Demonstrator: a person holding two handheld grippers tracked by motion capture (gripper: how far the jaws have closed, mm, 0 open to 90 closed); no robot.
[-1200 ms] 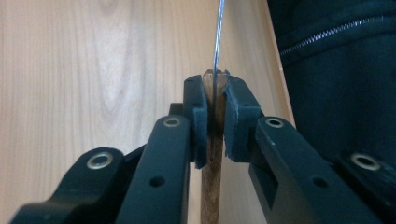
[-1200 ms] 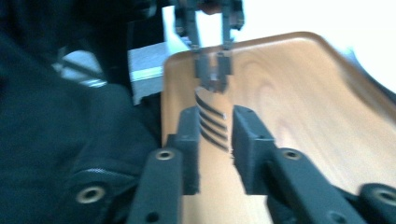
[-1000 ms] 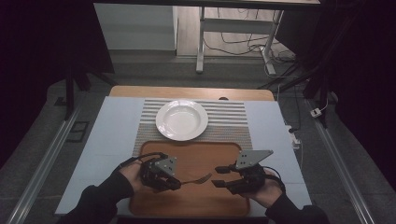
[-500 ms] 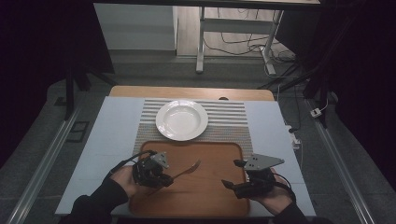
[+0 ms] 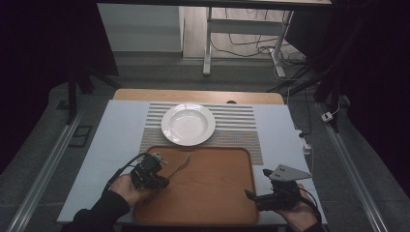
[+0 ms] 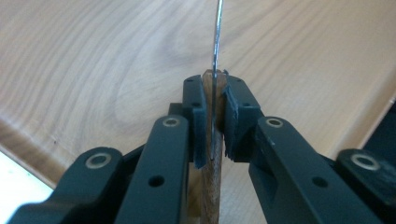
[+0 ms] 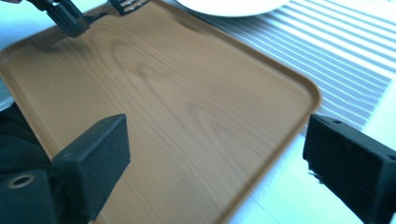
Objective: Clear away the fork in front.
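1. In the high view we see the left gripper (image 5: 162,180) over the left part of the wooden tray (image 5: 212,193), clamped on a fork (image 5: 176,166) — the tines point up and right, toward the white plate (image 5: 188,124).
2. In the left gripper view we look along the fork's wooden handle (image 6: 212,186), pinched edge-on between the two black pads (image 6: 198,121), with the thin metal stem running up and away over the tray's wood grain (image 6: 116,70).
3. The right gripper (image 5: 256,195) sits at the tray's lower right corner; its jaws have just been opening and now stand wide apart with nothing between them.
4. In the right gripper view we see the bare tray floor (image 7: 187,107) between the spread pads (image 7: 95,149), and the fork's tines (image 7: 128,5) at the far corner.
5. The plate rests on a striped mat (image 5: 237,125) just beyond the tray — all on the pale desk (image 5: 116,140).
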